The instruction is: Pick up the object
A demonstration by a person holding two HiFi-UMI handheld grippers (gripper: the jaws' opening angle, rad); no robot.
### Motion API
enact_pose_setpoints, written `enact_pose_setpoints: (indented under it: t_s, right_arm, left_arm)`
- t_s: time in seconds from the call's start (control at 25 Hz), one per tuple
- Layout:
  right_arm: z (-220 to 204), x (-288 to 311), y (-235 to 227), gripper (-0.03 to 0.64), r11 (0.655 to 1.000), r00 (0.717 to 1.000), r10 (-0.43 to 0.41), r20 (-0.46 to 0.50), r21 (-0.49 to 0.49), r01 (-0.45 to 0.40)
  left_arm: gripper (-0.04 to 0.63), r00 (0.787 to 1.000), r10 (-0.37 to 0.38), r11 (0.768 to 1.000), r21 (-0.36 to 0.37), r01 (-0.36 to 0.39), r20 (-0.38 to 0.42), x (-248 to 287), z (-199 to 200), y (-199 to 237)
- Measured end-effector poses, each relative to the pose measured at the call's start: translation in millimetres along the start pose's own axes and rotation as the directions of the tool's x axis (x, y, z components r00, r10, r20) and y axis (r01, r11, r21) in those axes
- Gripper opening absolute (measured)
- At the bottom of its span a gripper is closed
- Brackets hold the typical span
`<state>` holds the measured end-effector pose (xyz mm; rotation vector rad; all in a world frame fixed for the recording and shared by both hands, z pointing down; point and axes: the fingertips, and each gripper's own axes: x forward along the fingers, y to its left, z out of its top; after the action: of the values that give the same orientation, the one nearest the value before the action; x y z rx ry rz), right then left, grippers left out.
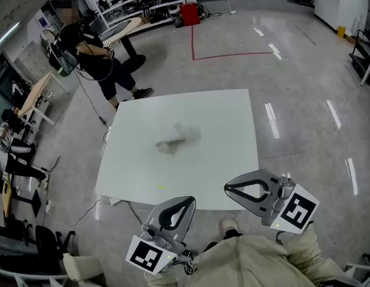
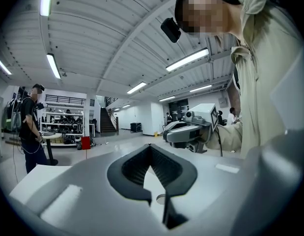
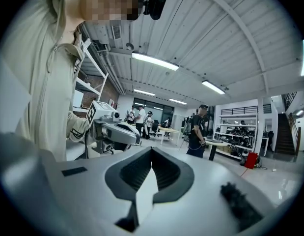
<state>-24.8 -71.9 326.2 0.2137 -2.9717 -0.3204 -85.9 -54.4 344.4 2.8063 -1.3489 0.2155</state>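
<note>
A white square table (image 1: 220,118) stands in front of me in the head view. Near its middle lies a faint grey, blurred shape (image 1: 173,141); I cannot tell what it is. A tiny yellow speck (image 1: 162,188) sits near the front edge. My left gripper (image 1: 187,201) and right gripper (image 1: 228,188) hover at the near edge, close to my body, both shut and empty. In the left gripper view the left gripper (image 2: 151,146) has its tips meeting, and the right gripper (image 2: 188,132) shows beyond. In the right gripper view the right gripper (image 3: 152,149) is the same, with the left gripper (image 3: 112,129) beside it.
A person (image 1: 95,58) with gear stands beyond the table's far left corner. Desks (image 1: 35,97) and chairs line the left side, with shelving (image 1: 137,2) and a red box (image 1: 189,14) at the back. Red tape (image 1: 232,55) marks the glossy floor. A cable (image 1: 101,121) trails by the table's left edge.
</note>
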Motion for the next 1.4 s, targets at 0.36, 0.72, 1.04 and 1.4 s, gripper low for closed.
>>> enact_pose_setpoints:
  t_s: [0.36,0.72,1.04,1.4]
  right_arm:
    - [-12.6,18.9,-27.7,0.003,0.999,1.0,0.022,-0.015,0.027,-0.021]
    - [-8.4,38.5,-54.5,0.003,0.999,1.0,-0.004,-0.03,-0.033,0.003]
    - [-60.6,67.2,-73.0,0.003,0.996,0.985,-0.058,-0.163,0.061,0.069]
    - [-114.6,115.9,-69.8,0.003,0.984,0.971,0.037,-0.237,0.178,0.006]
  left_arm:
    - [0.006,0.999,0.017,0.999,-0.043,-0.019,-0.042,15.3,-11.2,29.2]
    - [0.006,1.0,-0.006,1.0,0.023,0.006,0.009,32.8,-1.9,69.0]
    - [0.008,0.999,0.022,0.998,-0.053,-0.025,-0.043,45.7,-35.0,107.9]
    - [0.018,0.985,-0.001,0.999,-0.052,-0.008,-0.171,84.2,-88.0,134.0]
